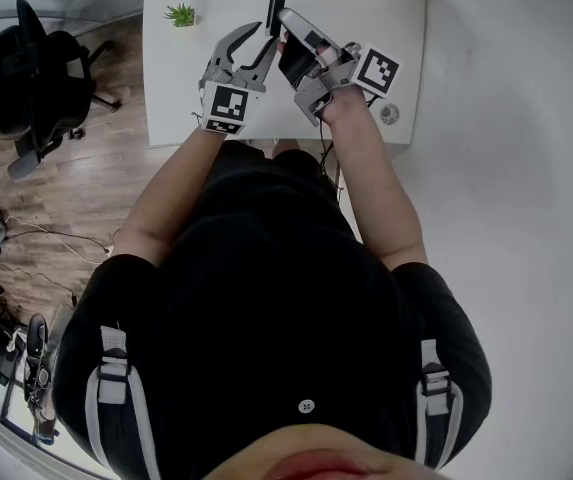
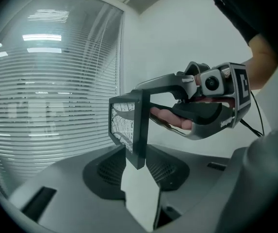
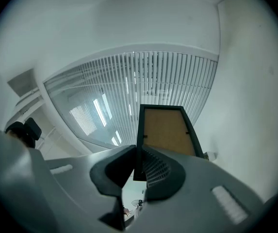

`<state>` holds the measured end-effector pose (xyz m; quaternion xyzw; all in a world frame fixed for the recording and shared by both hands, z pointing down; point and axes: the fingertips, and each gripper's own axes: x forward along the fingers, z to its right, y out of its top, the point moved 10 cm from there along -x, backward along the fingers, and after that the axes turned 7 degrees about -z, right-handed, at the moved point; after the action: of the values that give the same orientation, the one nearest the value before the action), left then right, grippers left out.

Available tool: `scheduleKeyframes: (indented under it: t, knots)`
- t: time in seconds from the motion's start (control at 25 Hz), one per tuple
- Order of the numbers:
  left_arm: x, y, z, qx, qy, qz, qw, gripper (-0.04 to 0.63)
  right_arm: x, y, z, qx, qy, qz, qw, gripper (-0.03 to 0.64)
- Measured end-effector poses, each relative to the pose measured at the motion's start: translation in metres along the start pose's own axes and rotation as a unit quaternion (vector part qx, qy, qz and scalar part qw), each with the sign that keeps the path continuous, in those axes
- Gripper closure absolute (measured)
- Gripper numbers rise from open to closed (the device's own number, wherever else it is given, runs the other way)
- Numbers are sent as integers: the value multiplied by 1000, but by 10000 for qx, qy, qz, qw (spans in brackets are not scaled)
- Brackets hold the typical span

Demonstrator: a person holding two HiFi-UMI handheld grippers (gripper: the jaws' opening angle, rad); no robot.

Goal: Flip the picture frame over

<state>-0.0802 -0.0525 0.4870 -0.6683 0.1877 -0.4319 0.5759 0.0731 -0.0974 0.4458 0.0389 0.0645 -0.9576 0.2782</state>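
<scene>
I am holding the picture frame [image 1: 294,65] up in the air with both of my grippers, over the near half of the white table [image 1: 186,88], about midway between its left and right edges. It is not lying on the table. My left gripper [image 2: 138,163] is pinching the bottom of the frame, with one pad on each side of its black rim, so those jaws are standing partly apart around it. My right gripper [image 3: 138,166] is squeezing the frame's thin edge, and those jaws are nearly together. Looking along my left jaws, I am seeing the frame standing almost upright, with its picture side facing the window blinds [image 2: 56,81]. Looking along my right jaws, I am seeing its brown back. A little green plant [image 1: 180,14] is sitting near the far left corner of the table. A small round thing [image 1: 390,114] is sitting near the near right corner. A black chair [image 1: 41,78] is standing on the wood floor off the table's left edge.
</scene>
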Motion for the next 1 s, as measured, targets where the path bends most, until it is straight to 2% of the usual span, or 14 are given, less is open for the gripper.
scheduleKeyframes:
  t: [0.08,0.12,0.64,0.84,1.0]
  knots:
    - [-1,0,1,73,51,4,10000,508,0,0,0,18,18,49,10000,568]
    - [-2,0,2,89,57,8,9999,512,0,0,0,20,22,71,10000,568]
    - [-4,-3,-3,316,151,105,9993,517,0,3,-1,49,-115,55,9999,563]
    - [-6,1,-7,265,125,106,9995,520,5,10,-8,-331,-387,-36,9987,558]
    - [-8,3,-10,316,114,174,9993,522,12,16,-14,-760,-671,-327,9943,508]
